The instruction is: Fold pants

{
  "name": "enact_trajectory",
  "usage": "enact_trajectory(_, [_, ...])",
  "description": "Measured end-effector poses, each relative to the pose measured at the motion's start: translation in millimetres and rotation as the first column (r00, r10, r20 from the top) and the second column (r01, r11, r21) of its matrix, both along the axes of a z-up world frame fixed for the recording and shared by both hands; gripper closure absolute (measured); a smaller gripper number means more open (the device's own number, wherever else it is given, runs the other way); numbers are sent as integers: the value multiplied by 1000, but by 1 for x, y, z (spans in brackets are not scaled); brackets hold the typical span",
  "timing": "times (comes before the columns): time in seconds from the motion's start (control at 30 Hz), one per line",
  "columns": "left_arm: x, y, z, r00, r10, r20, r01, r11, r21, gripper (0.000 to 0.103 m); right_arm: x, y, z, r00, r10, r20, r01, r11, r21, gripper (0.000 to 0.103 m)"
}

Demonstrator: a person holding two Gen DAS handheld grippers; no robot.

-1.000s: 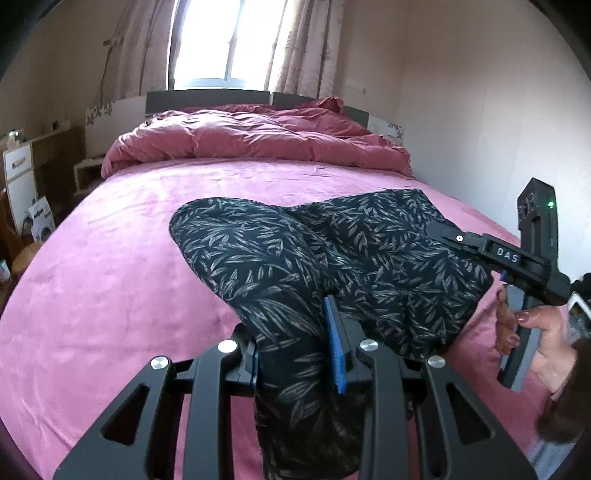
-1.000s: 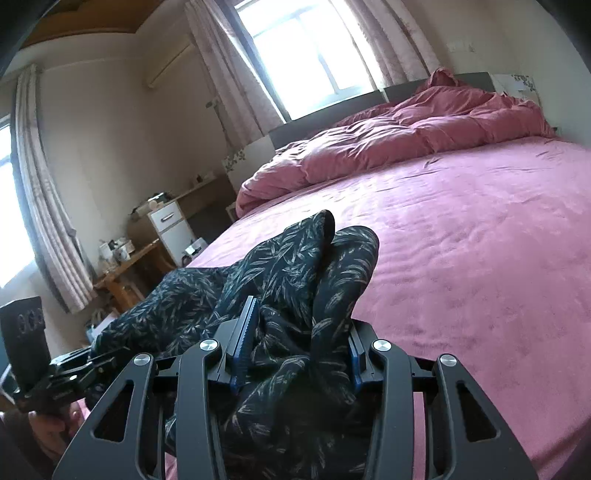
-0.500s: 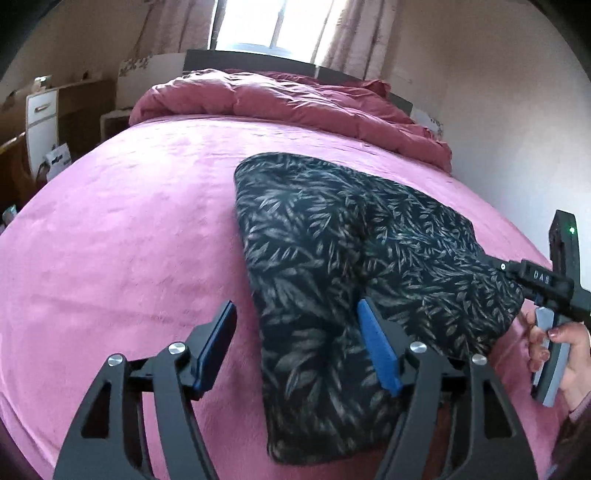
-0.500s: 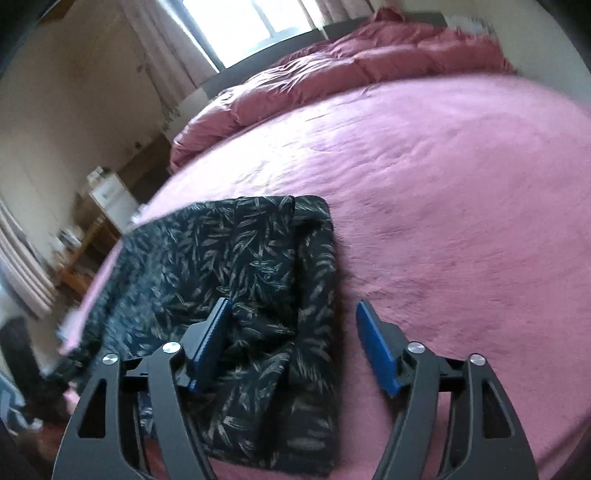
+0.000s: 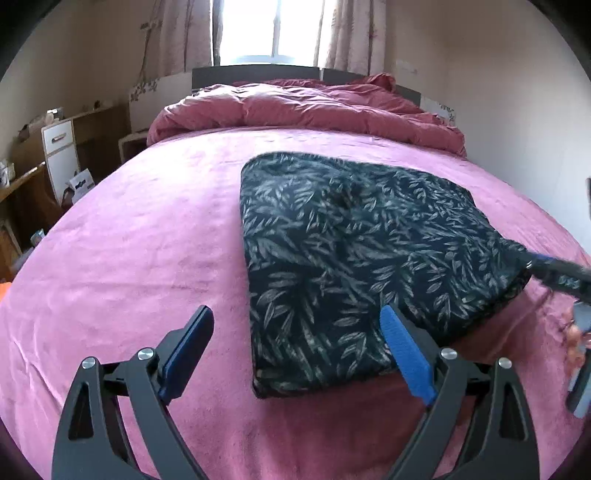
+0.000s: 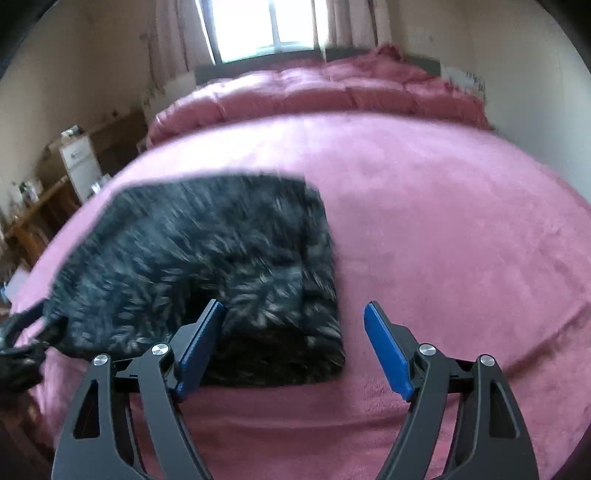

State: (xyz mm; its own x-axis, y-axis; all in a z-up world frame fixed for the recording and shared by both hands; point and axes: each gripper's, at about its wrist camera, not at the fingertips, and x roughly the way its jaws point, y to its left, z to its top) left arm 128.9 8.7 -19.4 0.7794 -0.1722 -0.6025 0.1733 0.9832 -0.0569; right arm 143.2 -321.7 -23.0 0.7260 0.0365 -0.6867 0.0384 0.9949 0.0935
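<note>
Pants point(image 5: 354, 258) lie folded in a flat dark block with a pale leaf print on the pink bed point(image 5: 147, 258). They sit on the near part of the bed, well apart from the bunched red duvet point(image 5: 303, 107) at the far end under the window point(image 5: 269, 29).

The left tool point(image 5: 295, 350) has just been opening, and its blue pads stand wide apart. The near left corner of the pants lies between them, but neither pad presses on the cloth.

The right tool point(image 6: 295, 343) has also just been opening, and its pads are wide apart too. The near right corner of the pants lies between them, loose. This view is blurred.

In the left view the right tool shows at the far right edge, with a hand point(image 5: 576, 332) on its grip.
</note>
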Motion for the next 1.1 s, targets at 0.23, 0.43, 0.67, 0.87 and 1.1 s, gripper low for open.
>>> enact_trajectory(0.23, [-20, 0, 1, 998, 57, 4, -57, 998, 28, 7, -15, -9, 4, 999, -37, 12, 36, 997, 62, 19])
enact_trajectory(0.43, [-34, -11, 3, 993, 121, -7, -119, 986, 117, 2, -46, 6, 15, 998, -62, 32, 60, 997, 45, 18])
enact_trajectory(0.67, [-68, -21, 14, 991, 134, 26, -137, 983, 123, 2, -86, 35, 15, 998, -25, 65, 24, 1000, 19, 9])
enact_trajectory(0.87, [-90, -12, 27, 989, 145, 32, -147, 987, 70, 2, -113, 51, 18, 994, -58, 96, 58, 998, 4, 4])
enact_trajectory(1.1, [-102, 2, 36, 980, 191, 65, -193, 980, 38, 2, -137, 60, 27, 983, -75, 168, 86, 994, -62, 4])
